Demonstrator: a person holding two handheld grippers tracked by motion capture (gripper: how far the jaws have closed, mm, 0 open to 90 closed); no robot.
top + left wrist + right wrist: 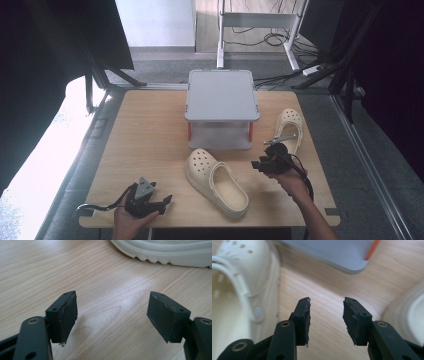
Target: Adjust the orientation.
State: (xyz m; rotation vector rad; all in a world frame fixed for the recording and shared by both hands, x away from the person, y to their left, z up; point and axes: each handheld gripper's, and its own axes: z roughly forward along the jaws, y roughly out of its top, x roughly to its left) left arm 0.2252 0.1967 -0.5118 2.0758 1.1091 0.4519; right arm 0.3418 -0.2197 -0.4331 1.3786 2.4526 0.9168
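Cream perforated foam clog (216, 182) lies on the light wooden table (150, 145) between both tools. Left gripper (167, 199) rests wide open, empty. Right gripper (256, 165), jaws parted and empty, sits between that clog and a second cream clog (290, 127), before a grey two-tier shelf (222, 95).

Beyond the tools, past the far edge of the light wooden surface (150, 130), grey floor (165, 62) runs to a white-framed stand (260, 22) with tangled cables (280, 37) beneath. Black curtains (395, 65) hang on both sides, and hard daylight (45, 150) glares at the left tool's outer side.
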